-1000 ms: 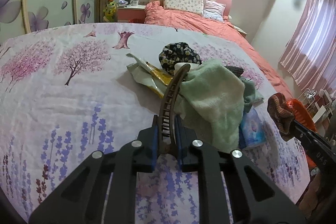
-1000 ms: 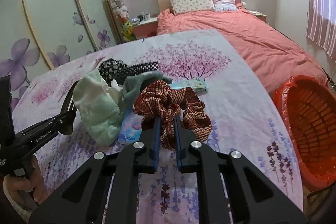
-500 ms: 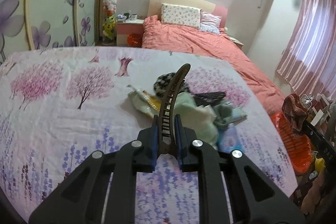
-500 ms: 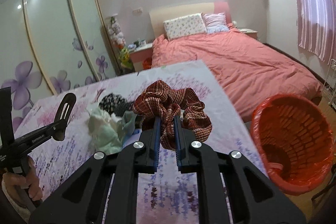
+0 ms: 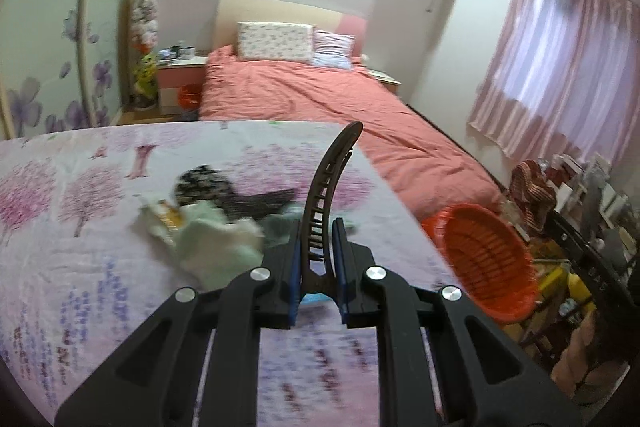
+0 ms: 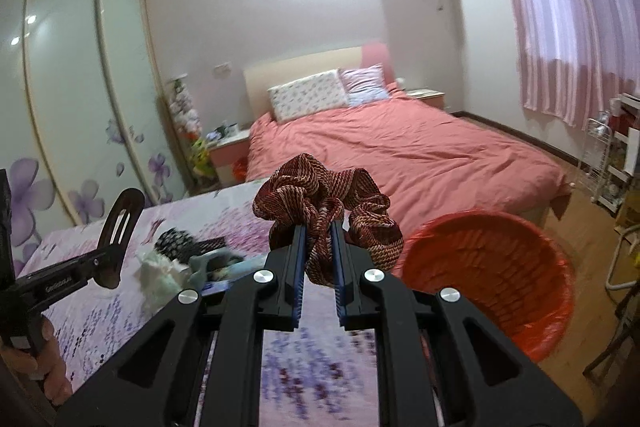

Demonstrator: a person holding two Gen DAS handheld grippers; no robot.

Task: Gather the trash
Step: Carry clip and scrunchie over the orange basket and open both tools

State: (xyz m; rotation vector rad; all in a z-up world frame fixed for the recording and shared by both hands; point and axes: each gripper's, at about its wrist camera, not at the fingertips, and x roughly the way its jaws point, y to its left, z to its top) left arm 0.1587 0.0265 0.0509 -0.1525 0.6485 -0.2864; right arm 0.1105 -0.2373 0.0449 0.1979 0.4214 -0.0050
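Wardrobe doors (image 6: 80,99) with purple flower prints fill the nine o'clock side of the right wrist view. Below them the left gripper (image 6: 110,257) pinches the base of a dark brown curved hair clip (image 6: 120,227), which stands upright above the floral sheet (image 6: 104,311); in its own view the same gripper (image 5: 316,267) has its jaws narrow on that clip (image 5: 326,187), the tip rising toward twelve o'clock. A heap of leftover items (image 5: 212,227), pale green cloth, a black patterned piece and a wrapper, lies on the sheet at about ten o'clock from the clip, blurred. At centre the right gripper (image 6: 318,267) is clamped on a red-brown striped scrunchie (image 6: 320,207). An orange basket (image 6: 492,275) stands on the floor at four o'clock, just beside the sheet's edge, with the pink bed (image 6: 400,147) behind.
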